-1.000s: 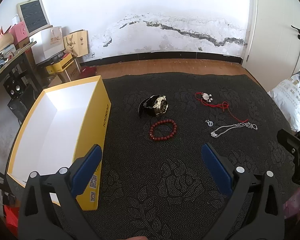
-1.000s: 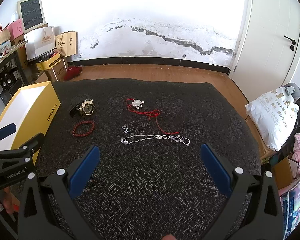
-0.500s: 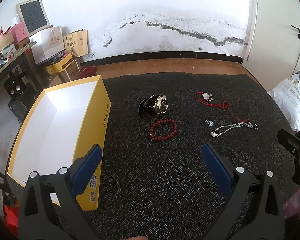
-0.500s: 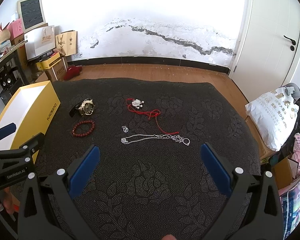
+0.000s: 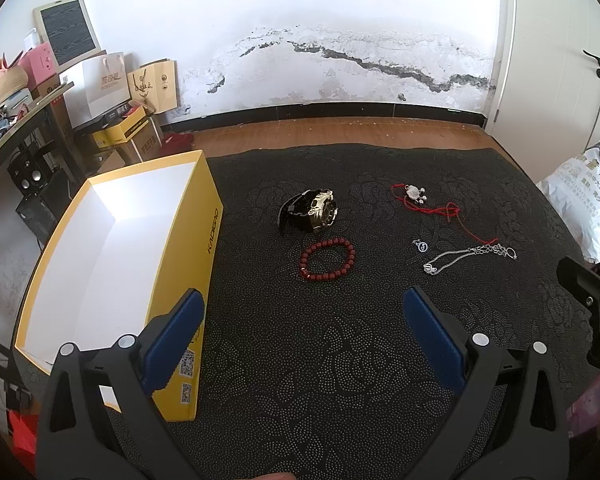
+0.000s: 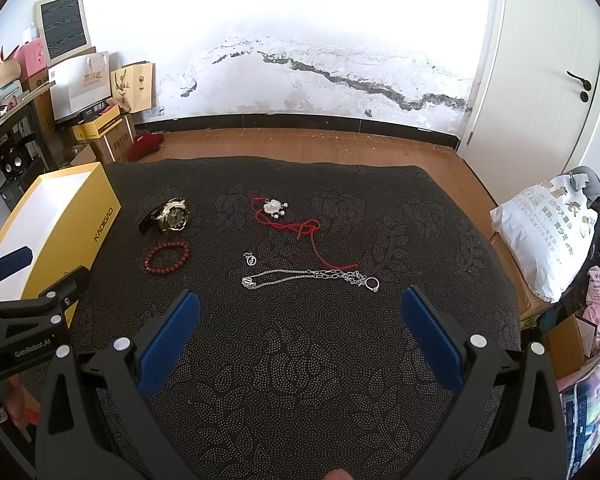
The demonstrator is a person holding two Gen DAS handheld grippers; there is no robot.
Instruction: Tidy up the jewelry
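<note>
Under me: black mat (image 6: 300, 360) with a raised rose pattern. On it, at its left edge, my yellow box (image 5: 204, 264), open, white inside. Right of that a watch (image 5: 312, 212), bead bracelet (image 5: 327, 259) just in front. Further right: red cord (image 6: 300, 228), small charm (image 6: 250, 258), silver chain (image 6: 308, 278).

A white wall (image 5: 340, 20) with a dark crack runs above the wooden floor (image 5: 340, 132). A white door (image 6: 540, 60) with a black handle stands to the right. Paper bags (image 5: 100, 84) and cardboard boxes (image 6: 112, 140) crowd the left corner beside a shelf holding speakers (image 5: 32, 174). A printed white sack (image 6: 540, 232) lies at the right
</note>
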